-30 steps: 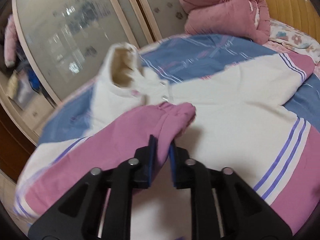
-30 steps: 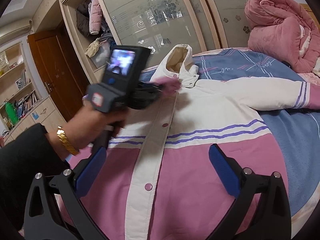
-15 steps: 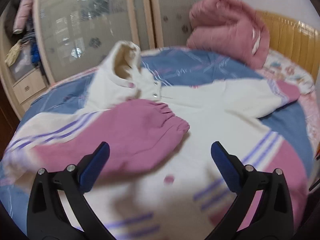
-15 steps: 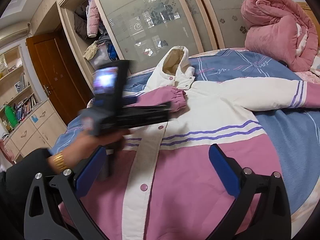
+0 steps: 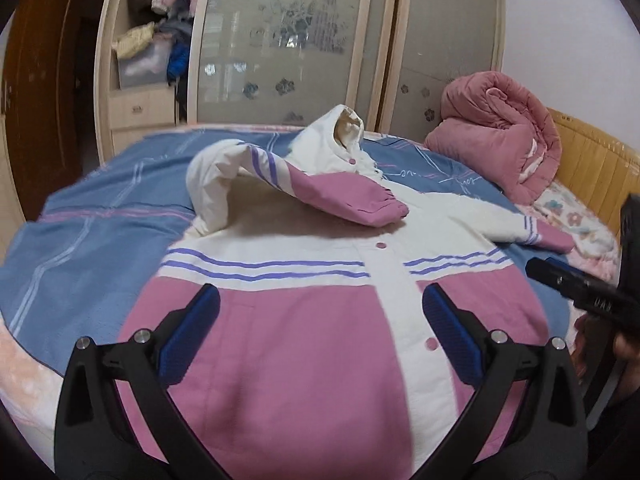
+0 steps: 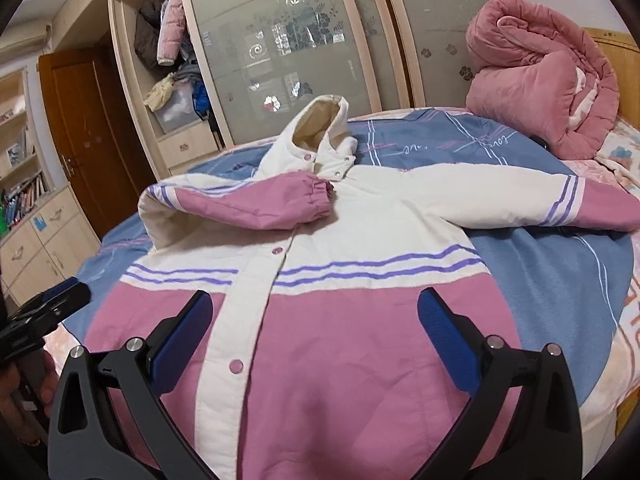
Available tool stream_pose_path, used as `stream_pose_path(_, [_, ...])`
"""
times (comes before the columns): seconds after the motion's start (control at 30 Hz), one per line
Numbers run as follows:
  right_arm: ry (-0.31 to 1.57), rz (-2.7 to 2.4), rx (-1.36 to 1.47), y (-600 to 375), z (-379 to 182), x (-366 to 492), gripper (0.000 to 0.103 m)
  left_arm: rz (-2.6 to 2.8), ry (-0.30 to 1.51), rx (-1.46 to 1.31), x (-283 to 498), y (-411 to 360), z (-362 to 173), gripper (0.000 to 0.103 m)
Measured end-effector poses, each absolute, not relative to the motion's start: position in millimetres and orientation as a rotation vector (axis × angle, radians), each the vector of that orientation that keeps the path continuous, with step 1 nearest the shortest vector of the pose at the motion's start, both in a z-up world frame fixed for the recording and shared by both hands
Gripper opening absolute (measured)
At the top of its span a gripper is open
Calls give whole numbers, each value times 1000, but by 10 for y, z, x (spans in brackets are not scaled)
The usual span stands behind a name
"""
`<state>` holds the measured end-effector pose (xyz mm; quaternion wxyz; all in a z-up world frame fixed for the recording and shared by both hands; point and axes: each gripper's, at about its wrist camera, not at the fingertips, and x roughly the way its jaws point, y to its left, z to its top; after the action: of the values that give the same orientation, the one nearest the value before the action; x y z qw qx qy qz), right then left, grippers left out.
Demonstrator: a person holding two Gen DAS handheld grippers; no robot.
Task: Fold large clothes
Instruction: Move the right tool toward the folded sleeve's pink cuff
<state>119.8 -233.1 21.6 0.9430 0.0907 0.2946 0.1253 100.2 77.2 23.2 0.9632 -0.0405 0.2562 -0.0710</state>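
Item: hooded jacket [image 5: 320, 340], pink and white, face up on the blue bedspread [image 5: 92, 240]. Step in hand, as I judge it: sleeve folds; one sleeve [image 5: 340, 196] lies across the chest, the other sleeve [image 6: 540, 204] lies spread toward 2 o'clock of my right gripper [image 6: 320, 344]. Next I must reach there and pinch its cuff. Left gripper [image 5: 320, 340] and right gripper: both released, empty, hovering over the hem, jacket running toward 12 o'clock.
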Motion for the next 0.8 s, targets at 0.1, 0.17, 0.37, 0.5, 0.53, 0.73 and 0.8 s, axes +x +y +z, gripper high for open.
stream_pose_path(0.1, [617, 256, 153, -2276, 156, 1215, 102, -156, 521, -49, 1000, 725, 221, 101])
stream_pose_path(0.17, [624, 251, 143, -2257, 131, 1228, 102, -167, 524, -54, 1006, 728, 221, 101])
stream_pose_path(0.37, [640, 223, 146, -2278, 79, 1280, 102, -181, 537, -75, 1025, 709, 228, 101])
stream_pose_path(0.5, [641, 239, 138, -2246, 74, 1273, 102, -194, 521, -70, 992, 704, 277, 101])
stream_pose_path(0.53, [633, 247, 129, -2225, 82, 1264, 102, -190, 514, -61, 982, 698, 291, 101])
stream_pose_path(0.73, [664, 319, 162, -2170, 151, 1389, 102, -191, 516, -67, 998, 709, 303, 101])
stream_pose_path(0.8, [704, 355, 226, -2188, 245, 1581, 102, -189, 511, -62, 993, 718, 316, 101])
